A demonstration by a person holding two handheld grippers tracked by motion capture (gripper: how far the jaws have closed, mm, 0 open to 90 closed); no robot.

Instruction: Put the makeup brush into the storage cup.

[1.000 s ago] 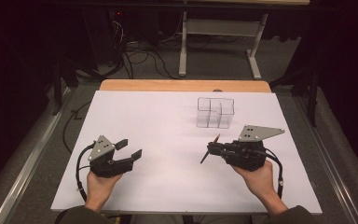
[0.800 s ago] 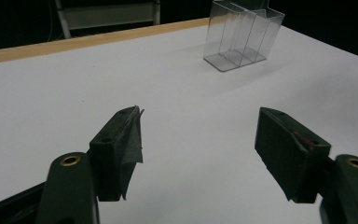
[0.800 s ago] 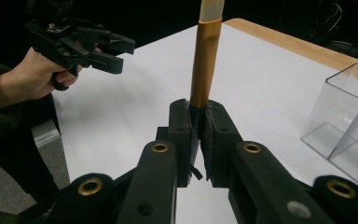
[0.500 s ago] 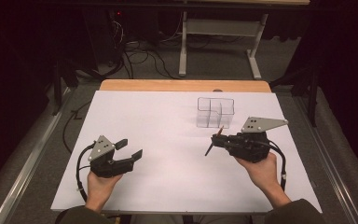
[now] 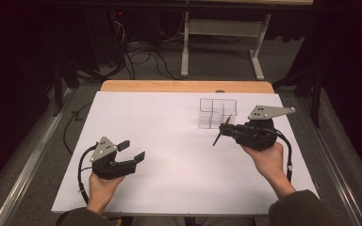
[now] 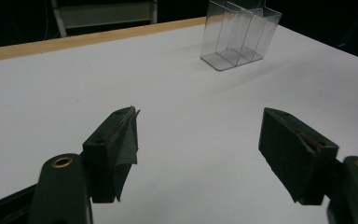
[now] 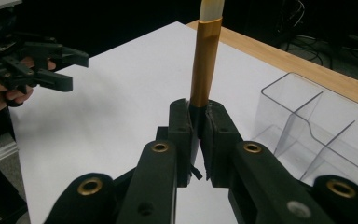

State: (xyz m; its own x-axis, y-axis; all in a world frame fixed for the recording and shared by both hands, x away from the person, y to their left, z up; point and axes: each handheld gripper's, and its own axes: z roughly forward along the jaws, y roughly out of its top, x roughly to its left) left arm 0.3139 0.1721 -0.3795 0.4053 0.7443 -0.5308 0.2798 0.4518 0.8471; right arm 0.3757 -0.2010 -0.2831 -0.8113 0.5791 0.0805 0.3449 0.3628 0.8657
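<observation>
My right gripper (image 5: 224, 128) is shut on a slim brush-like stick (image 5: 216, 139), just in front of a clear divided organizer (image 5: 218, 113). In the right gripper view the stick (image 7: 205, 65) rises from between the closed jaws of this gripper (image 7: 199, 116), black at the grip, gold above, with a pale tip. The organizer (image 7: 317, 135) stands close on the right there. My left gripper (image 5: 133, 149) rests low at the near left. Its jaws have just been opening and stand wide, with nothing between them. From the left gripper (image 6: 200, 135) the organizer (image 6: 240, 35) shows far off.
A white sheet (image 5: 169, 122) covers the table, with a wooden edge (image 5: 184, 86) at the far side. Cables and a desk frame (image 5: 219, 33) lie on the dark floor beyond. The left gripper (image 7: 77, 70) also appears at the right gripper view's far left.
My right hand has carried the stick away from the person and slightly up, closer to the organizer. The left hand has stayed put.
</observation>
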